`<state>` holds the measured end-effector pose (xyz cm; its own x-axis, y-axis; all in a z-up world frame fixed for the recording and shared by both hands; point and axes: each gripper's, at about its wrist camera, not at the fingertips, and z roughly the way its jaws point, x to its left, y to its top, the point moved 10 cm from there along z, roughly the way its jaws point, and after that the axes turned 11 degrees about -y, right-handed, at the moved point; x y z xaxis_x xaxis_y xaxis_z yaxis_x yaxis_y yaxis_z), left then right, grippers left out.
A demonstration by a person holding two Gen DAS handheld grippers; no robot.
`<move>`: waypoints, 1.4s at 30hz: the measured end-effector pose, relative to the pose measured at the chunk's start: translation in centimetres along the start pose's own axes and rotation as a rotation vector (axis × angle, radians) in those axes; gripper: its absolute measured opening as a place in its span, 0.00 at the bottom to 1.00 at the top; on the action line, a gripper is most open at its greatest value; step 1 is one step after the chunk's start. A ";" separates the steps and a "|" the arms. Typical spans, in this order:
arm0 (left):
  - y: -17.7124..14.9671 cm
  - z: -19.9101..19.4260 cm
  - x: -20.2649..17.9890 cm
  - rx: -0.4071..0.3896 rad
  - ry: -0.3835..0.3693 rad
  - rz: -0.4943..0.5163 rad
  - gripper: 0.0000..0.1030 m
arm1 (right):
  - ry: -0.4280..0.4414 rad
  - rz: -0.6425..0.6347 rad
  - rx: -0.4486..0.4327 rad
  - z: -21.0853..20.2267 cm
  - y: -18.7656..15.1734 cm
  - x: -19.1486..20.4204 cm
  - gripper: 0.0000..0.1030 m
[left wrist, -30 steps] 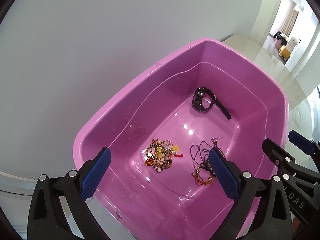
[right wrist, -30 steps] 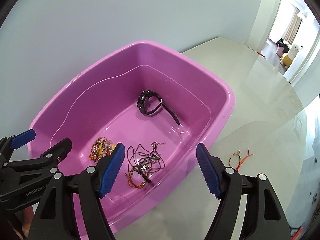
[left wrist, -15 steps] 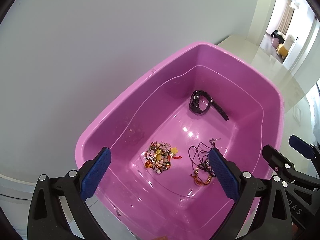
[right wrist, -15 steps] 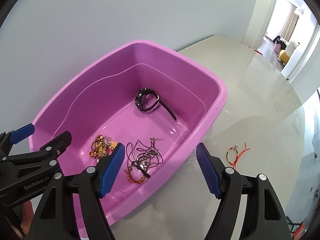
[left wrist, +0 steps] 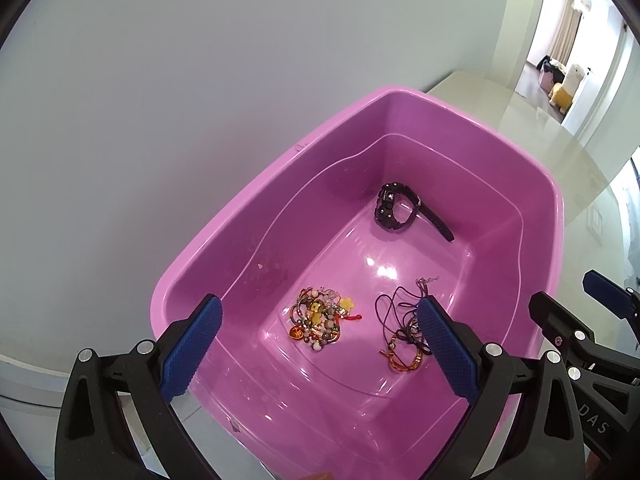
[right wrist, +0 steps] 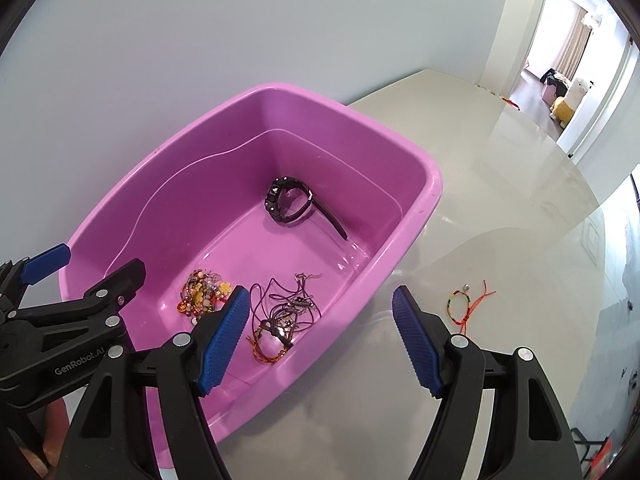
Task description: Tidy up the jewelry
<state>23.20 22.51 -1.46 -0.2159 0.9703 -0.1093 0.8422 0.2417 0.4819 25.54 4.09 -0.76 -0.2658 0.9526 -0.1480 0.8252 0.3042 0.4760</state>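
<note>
With both claws spread empty over pink tub (right wrist: 424, 200), right gripper (right wrist: 320, 340) should drop onto woven bracelet (right wrist: 464, 304) on table (right wrist: 500, 200), pinch cord; left gripper (left wrist: 320, 344) stays clear.

pale wall (left wrist: 200, 100) behind a glossy beige table (right wrist: 500, 200), with an open doorway (right wrist: 560, 80) beyond.

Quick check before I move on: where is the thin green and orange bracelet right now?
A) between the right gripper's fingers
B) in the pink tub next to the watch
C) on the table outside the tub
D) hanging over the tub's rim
C: the bracelet lies flat on the table, apart from the pink tub and clear of the open right gripper.
</note>
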 end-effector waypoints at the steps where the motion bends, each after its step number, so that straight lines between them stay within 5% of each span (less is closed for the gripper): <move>1: 0.0 0.0 -0.1 -0.001 -0.001 0.003 0.93 | 0.000 0.002 0.000 -0.1 0.0 0.0 0.68; 42: -0.3 -0.7 1.0 -0.003 0.010 -0.020 0.93 | -0.003 -0.010 -0.014 -1.3 0.3 0.5 0.68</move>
<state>22.40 23.44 -1.09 -0.2377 0.9650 -0.1108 0.8361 0.2613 0.4823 25.02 4.66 0.42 -0.2728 0.9494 -0.1557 0.8151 0.3141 0.4868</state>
